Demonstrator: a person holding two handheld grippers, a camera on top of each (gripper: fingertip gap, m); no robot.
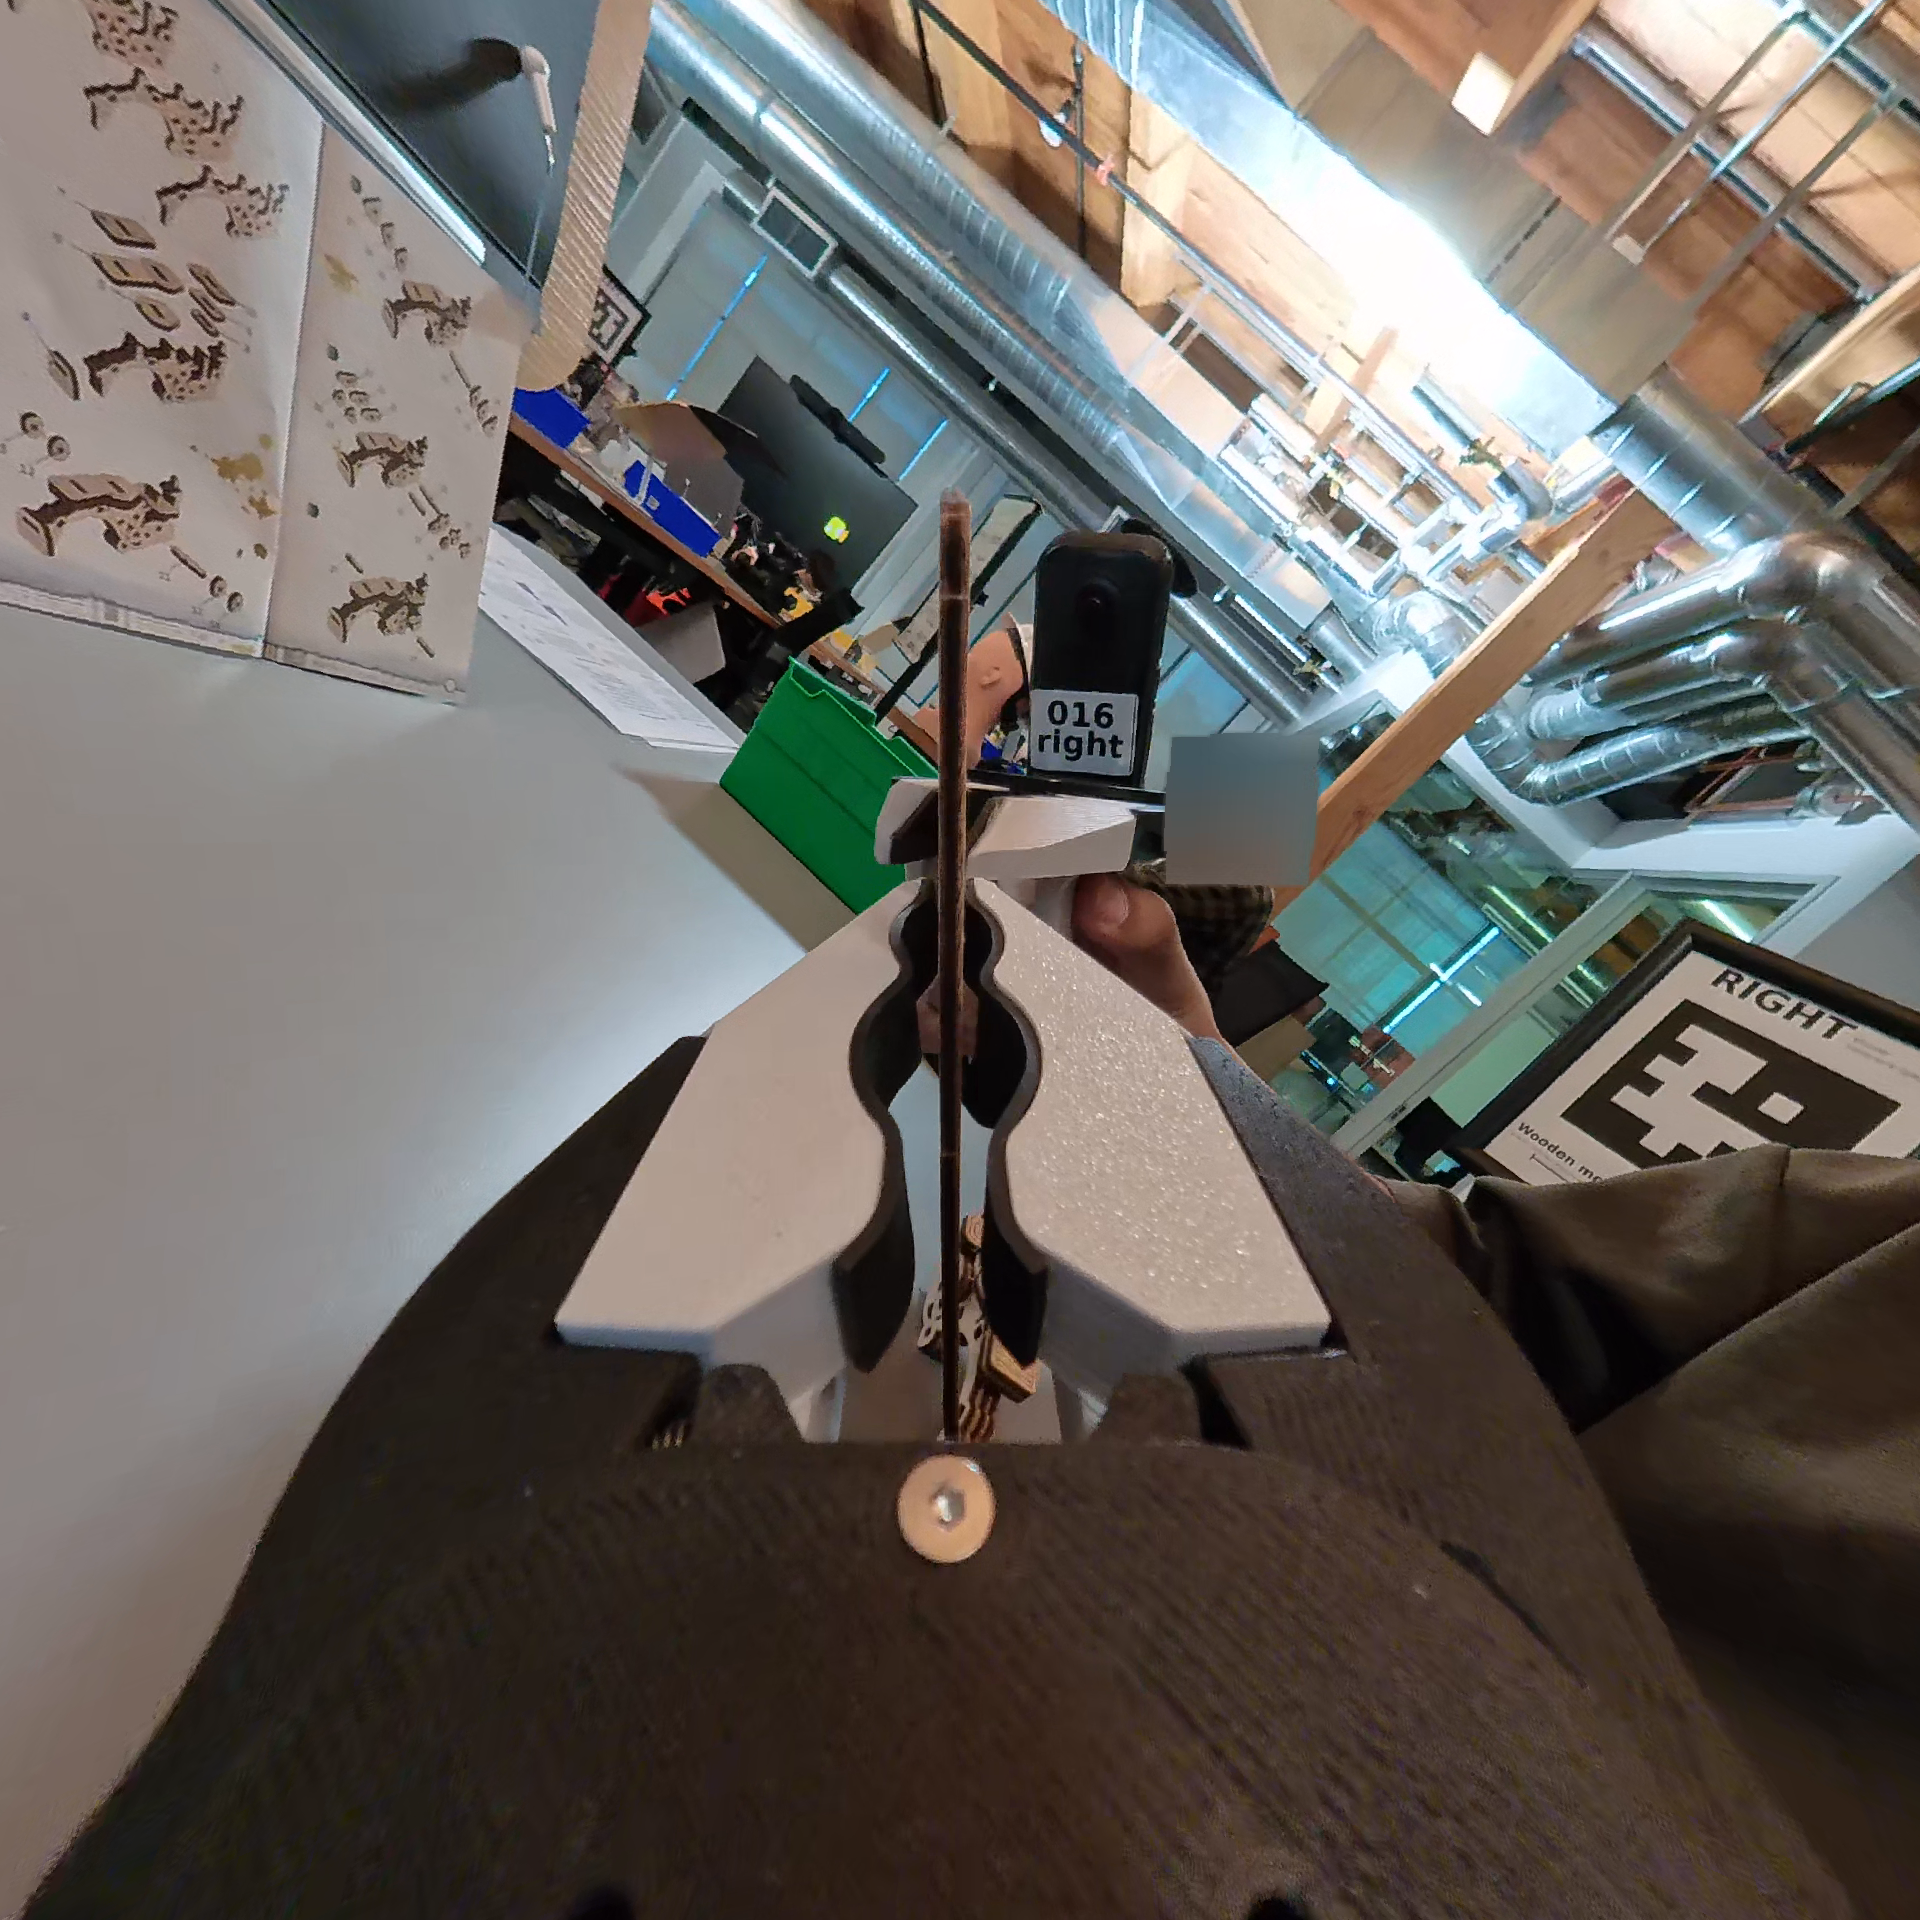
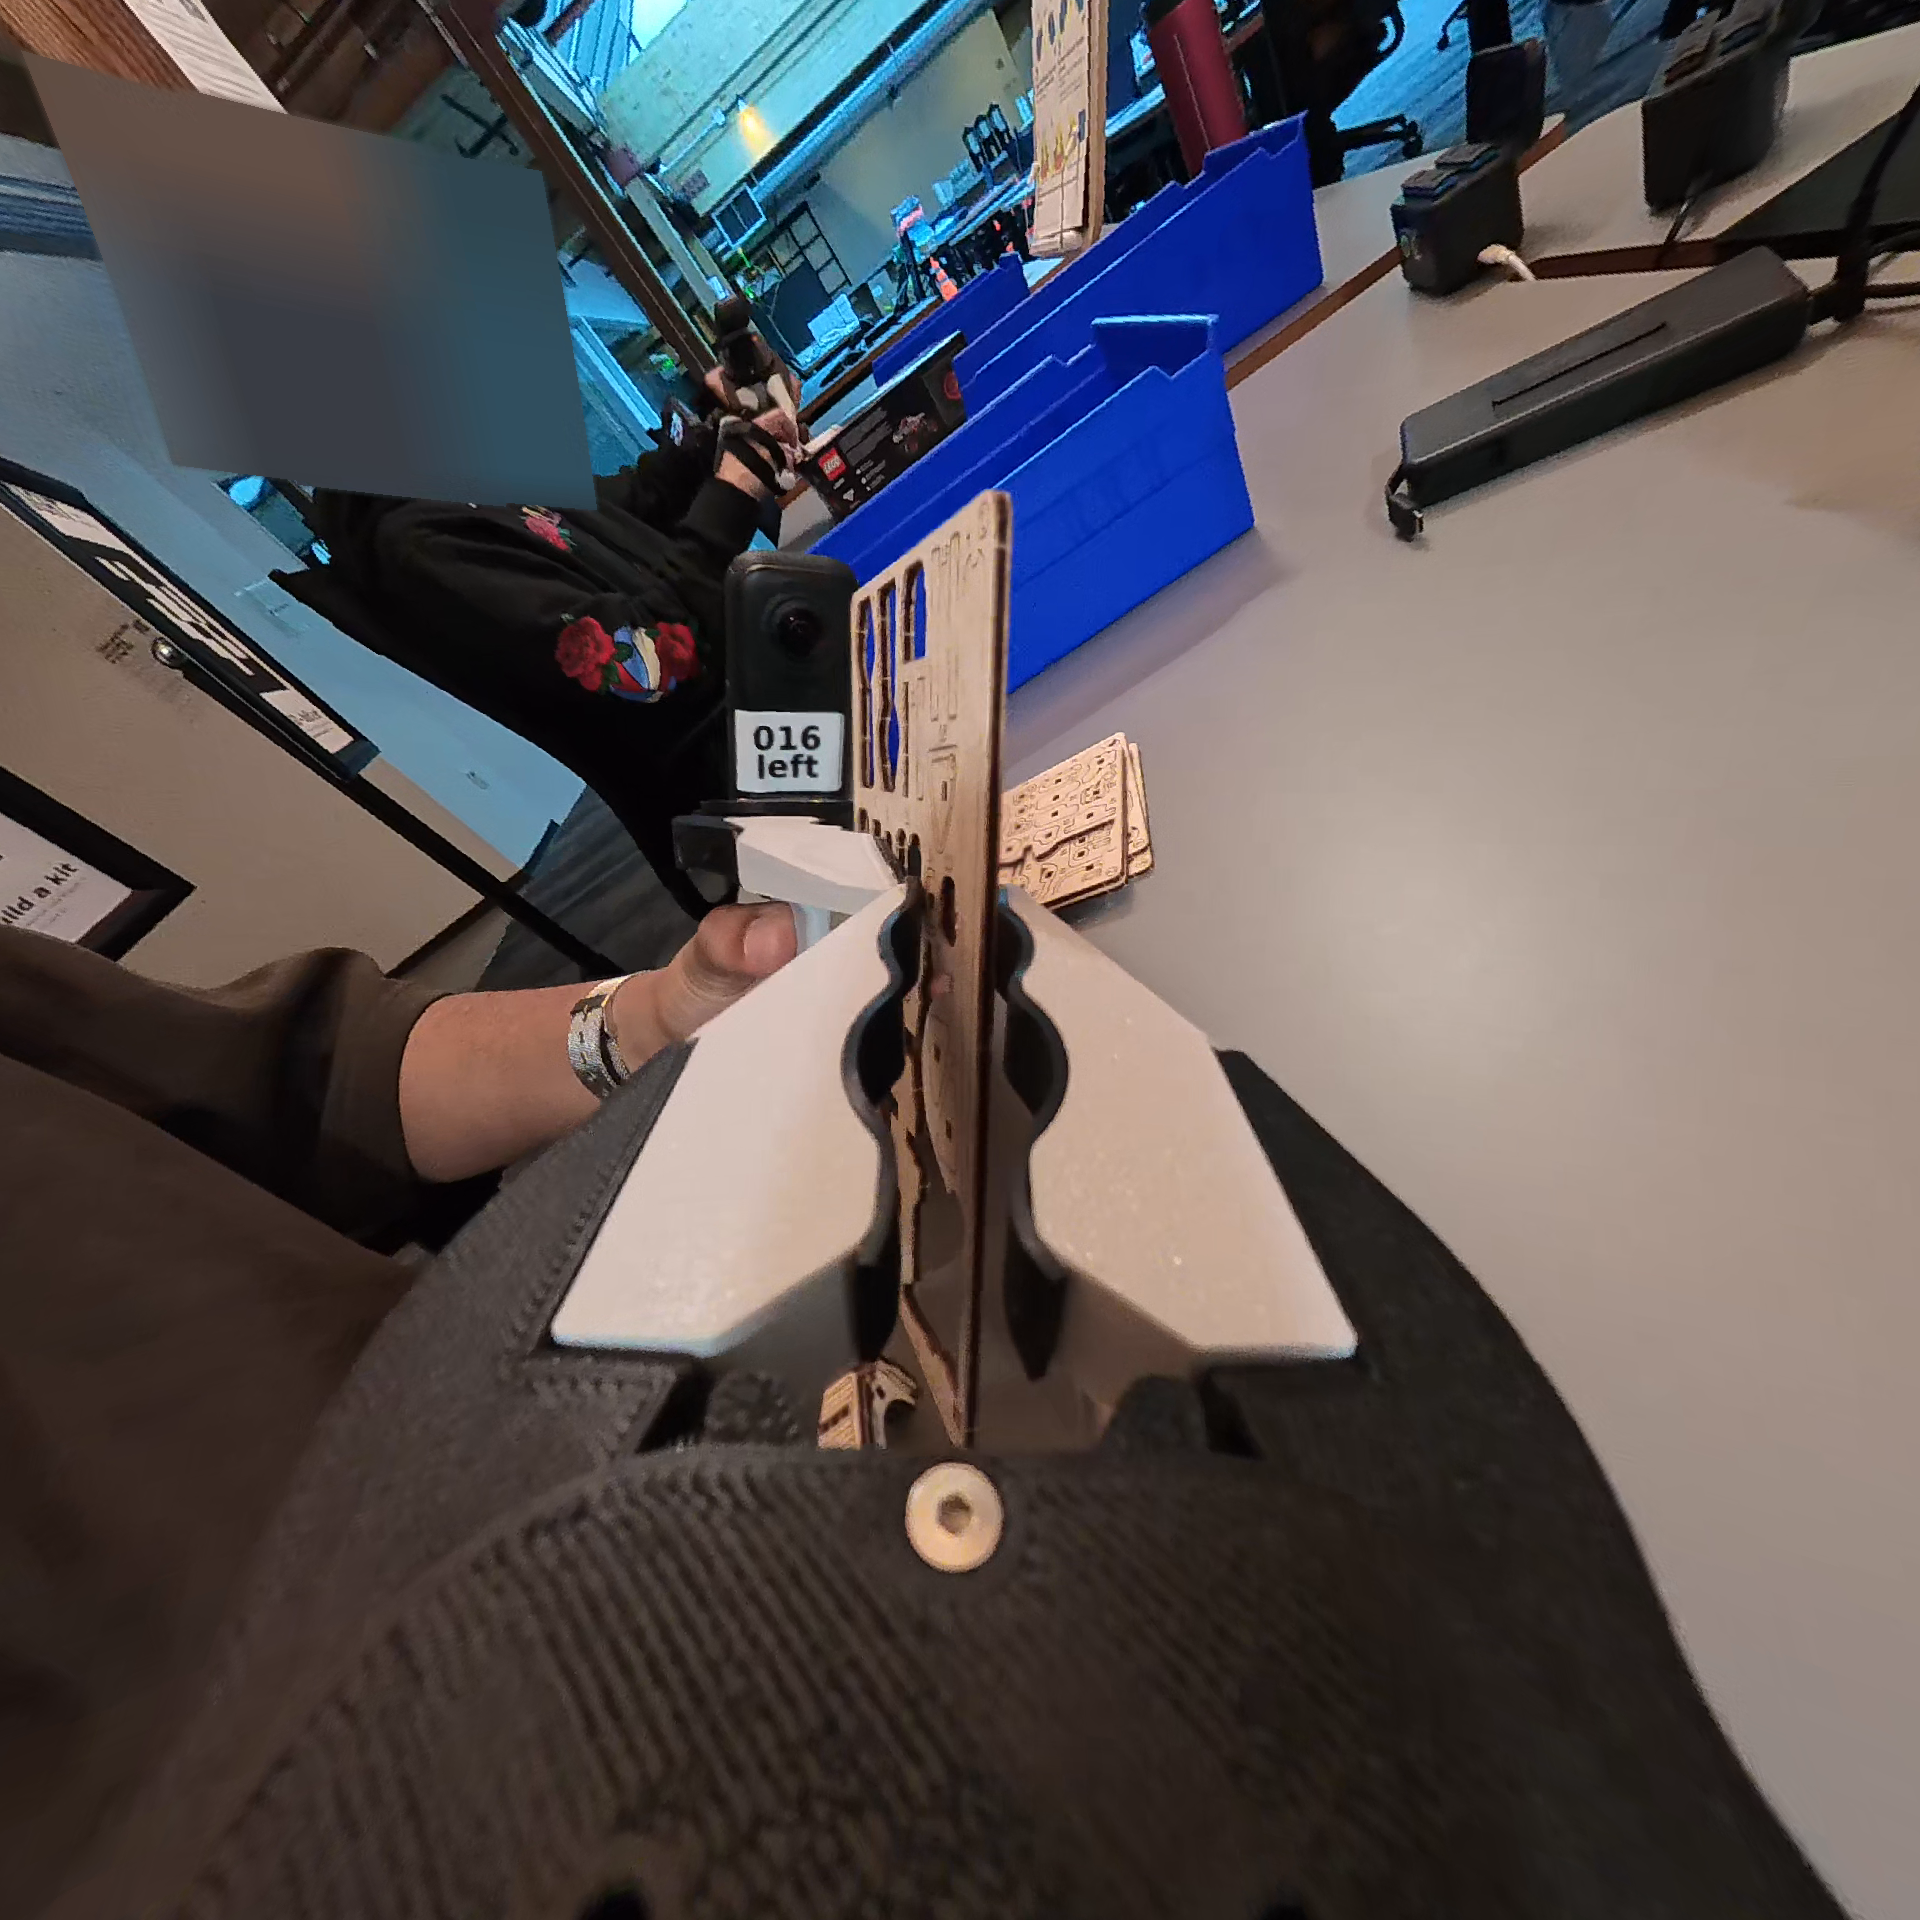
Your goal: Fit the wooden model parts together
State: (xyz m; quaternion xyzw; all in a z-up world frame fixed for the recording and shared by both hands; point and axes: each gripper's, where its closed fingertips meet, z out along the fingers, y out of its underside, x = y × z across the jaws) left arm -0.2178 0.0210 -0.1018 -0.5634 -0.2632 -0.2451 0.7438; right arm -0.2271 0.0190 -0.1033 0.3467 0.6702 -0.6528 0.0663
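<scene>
Clearly light, stiff and snappable, the thin laser-cut plywood parts sheet (image 2: 961, 831) is held edge-up above the grey worktop (image 2: 1455, 935), both the left tool (image 1: 951, 1039) and right tool (image 2: 956, 1039) closed on it; grip solid margins, not the cut-outs.

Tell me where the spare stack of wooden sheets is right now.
In the right wrist view, the stack of wooden sheets lies flat on the grey table, just right of the held sheet, below the blue bins.

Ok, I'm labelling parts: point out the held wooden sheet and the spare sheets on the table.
wooden sheet (image 2: 951, 727), right wrist view, its flat face.
spare sheets (image 2: 1081, 831), right wrist view, top of the stack.
</scene>
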